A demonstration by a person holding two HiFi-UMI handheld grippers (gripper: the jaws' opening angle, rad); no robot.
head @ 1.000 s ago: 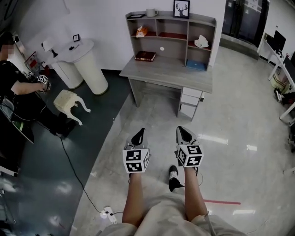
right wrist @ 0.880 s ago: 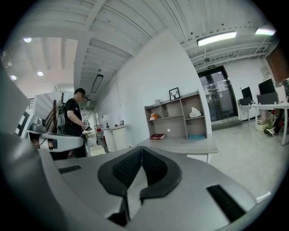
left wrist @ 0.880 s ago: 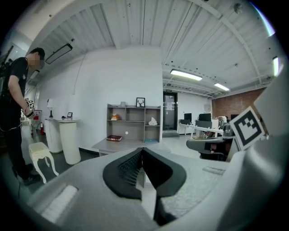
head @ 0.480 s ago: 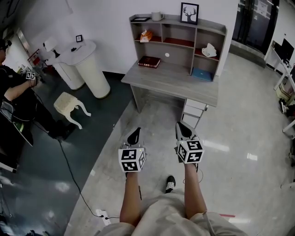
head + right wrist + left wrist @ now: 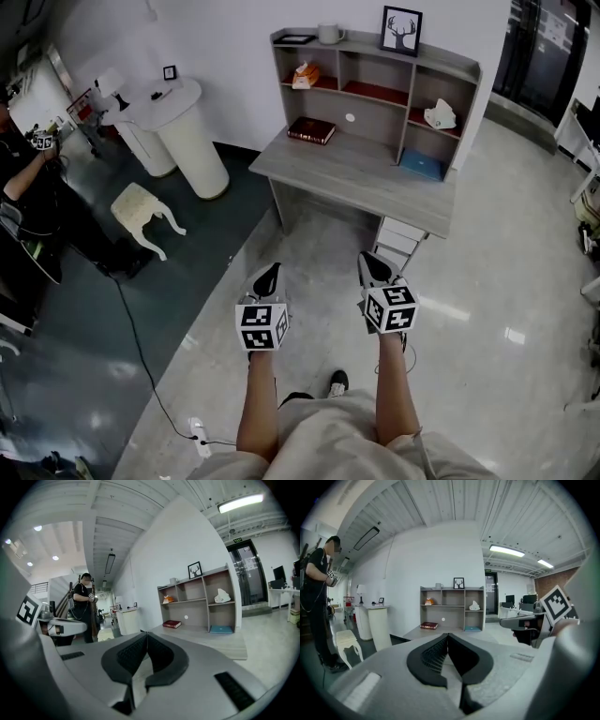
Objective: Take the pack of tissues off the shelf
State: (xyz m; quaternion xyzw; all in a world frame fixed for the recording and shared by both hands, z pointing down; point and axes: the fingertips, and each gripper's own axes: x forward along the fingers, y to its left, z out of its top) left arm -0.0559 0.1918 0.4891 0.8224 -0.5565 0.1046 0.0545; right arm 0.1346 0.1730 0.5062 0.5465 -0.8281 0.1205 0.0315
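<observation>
A white pack of tissues [image 5: 439, 114] sits in the right compartment of the grey shelf [image 5: 469, 84] on the desk; it also shows in the left gripper view [image 5: 474, 605] and the right gripper view [image 5: 222, 595]. An orange tissue pack [image 5: 305, 75] lies in the upper left compartment. My left gripper [image 5: 269, 275] and right gripper [image 5: 372, 263] are held over the floor, well short of the desk, side by side and pointing at it. Both are shut with nothing between the jaws, as seen on the left gripper [image 5: 448, 635] and the right gripper [image 5: 146, 634].
The grey desk [image 5: 356, 183] carries a red book [image 5: 311, 130] and a blue book [image 5: 421, 165]; drawers [image 5: 398, 242] hang under its right side. A mug [image 5: 329, 34] and framed picture [image 5: 401, 31] top the shelf. A white pedestal [image 5: 178, 127], stool [image 5: 141, 208] and a person [image 5: 28, 187] are at the left.
The view has advanced toward the desk, which now lies closer and more central. Both grippers kept their pose and stayed shut. The person at the left raised their hands.
</observation>
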